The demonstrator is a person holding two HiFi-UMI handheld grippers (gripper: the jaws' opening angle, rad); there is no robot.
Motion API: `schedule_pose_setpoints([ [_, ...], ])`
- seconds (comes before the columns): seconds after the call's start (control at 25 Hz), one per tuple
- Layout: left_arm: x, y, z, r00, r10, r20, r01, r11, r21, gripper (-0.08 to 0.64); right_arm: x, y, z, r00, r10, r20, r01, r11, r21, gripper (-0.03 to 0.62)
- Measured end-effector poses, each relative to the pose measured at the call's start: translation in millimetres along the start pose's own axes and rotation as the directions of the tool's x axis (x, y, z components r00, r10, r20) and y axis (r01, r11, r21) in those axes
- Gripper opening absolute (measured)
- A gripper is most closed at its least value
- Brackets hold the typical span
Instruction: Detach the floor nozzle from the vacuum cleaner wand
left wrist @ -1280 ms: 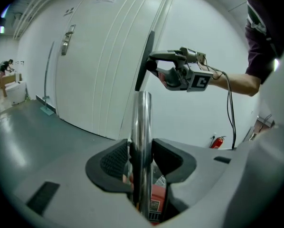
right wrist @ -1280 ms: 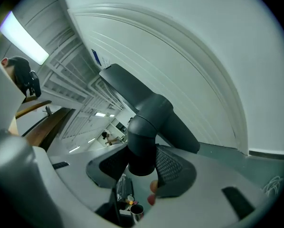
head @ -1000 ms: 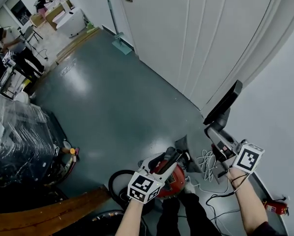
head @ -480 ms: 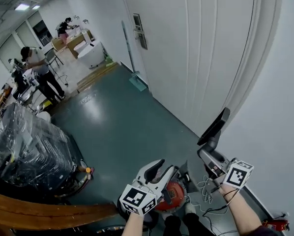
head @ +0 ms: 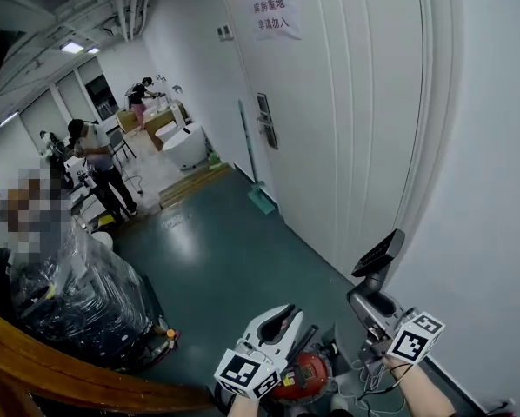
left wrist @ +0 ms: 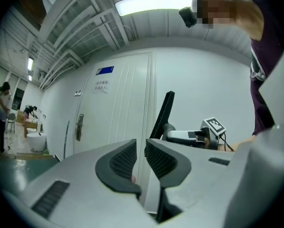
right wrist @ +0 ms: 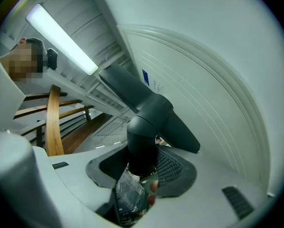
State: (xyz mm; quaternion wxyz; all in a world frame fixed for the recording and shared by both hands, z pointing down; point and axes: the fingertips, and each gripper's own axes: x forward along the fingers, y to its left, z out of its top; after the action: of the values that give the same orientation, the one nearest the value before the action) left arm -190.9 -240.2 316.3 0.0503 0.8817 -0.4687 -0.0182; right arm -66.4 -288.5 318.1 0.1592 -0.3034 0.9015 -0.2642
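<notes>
The black floor nozzle (head: pixel 379 252) is off the floor, its flat head tilted up in front of the white wall. My right gripper (head: pixel 368 306) is shut on its round grey neck (right wrist: pixel 143 141), which sits between both ribbed pads. The nozzle (left wrist: pixel 165 112) and the right gripper (left wrist: pixel 189 136) also show in the left gripper view, out past my left jaws. My left gripper (head: pixel 282 317) is beside it at about the same height. Its jaws are closing to a narrow gap with nothing between them (left wrist: pixel 141 158). The red vacuum cleaner body (head: pixel 300 377) stands on the floor below.
A white double door (head: pixel 330 129) and white wall stand close ahead. A plastic-wrapped load (head: pixel 73 295) and a wooden rail (head: pixel 77 380) are at the left. Cables (head: pixel 364 380) lie by the red vacuum body. People stand at the far end of the green floor (head: pixel 216 268).
Both grippers rose, and the right one carried the nozzle up with it. The left jaws went from wide apart to nearly together. The head view tilted up toward the door.
</notes>
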Motion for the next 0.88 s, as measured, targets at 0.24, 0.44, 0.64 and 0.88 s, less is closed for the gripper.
schedule_pose_setpoints([
  [0.24,-10,-14,37,0.998,0.013,0.06,-0.019,0.996,0.089,0.021,2,38,23,0.996,0.057,0.068,-0.05,0.994,-0.1,0.181],
  [0.44,-21,-36,72,0.993,0.024,0.112,-0.041,0.989,0.145,0.005,-9,78,47,0.986,0.111,0.123,-0.084,0.974,-0.21,0.181],
  [0.64,-29,-40,86,0.989,0.015,0.148,-0.039,0.986,0.162,0.005,-12,102,57,0.976,0.152,0.158,-0.101,0.95,-0.296,0.181],
  [0.88,-37,-26,87,0.988,0.03,0.152,-0.05,0.99,0.134,0.005,-1,111,54,0.977,0.157,0.144,-0.107,0.945,-0.308,0.181],
])
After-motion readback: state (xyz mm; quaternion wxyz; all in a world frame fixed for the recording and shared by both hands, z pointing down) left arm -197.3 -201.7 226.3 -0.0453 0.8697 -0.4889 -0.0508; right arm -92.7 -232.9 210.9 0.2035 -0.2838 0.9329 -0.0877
